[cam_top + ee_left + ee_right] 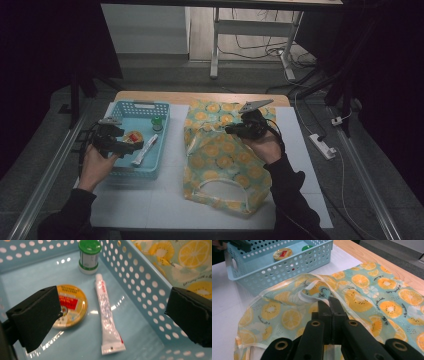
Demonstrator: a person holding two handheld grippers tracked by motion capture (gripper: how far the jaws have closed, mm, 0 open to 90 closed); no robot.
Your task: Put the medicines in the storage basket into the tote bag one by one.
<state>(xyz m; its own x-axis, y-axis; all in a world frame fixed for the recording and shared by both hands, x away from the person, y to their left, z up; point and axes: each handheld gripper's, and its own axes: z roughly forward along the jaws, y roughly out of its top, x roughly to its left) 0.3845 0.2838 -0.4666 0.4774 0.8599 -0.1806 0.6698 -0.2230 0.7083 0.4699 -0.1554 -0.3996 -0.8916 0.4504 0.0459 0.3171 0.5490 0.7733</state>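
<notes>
We look down on a table (150, 205) covered by a white sheet, where a person's two hands each hold a gripper. On the left stands a light blue perforated basket (125, 172). Inside it we see a round yellow tin (72, 305) with a red label lying flat, a white tube (107, 317) lying just beside it, and a small upright bottle with a green cap (88, 255) near the far wall.

The left gripper (131, 146) hovers over the basket, its fingers (37, 315) spread wide apart with nothing between them; the tin sits partly behind one finger and the tube lies in the gap.

To the right of the basket, close alongside it, lies a fabric tote bag (225, 165) printed with orange and lemon slices on pale green, its white handle (222, 187) looping toward the person.

The right gripper (230, 130) rests at the bag's upper part. Its fingers (329, 308) are pressed together, pinching a raised fold of the bag's fabric beside its white-trimmed edge (312, 288).
</notes>
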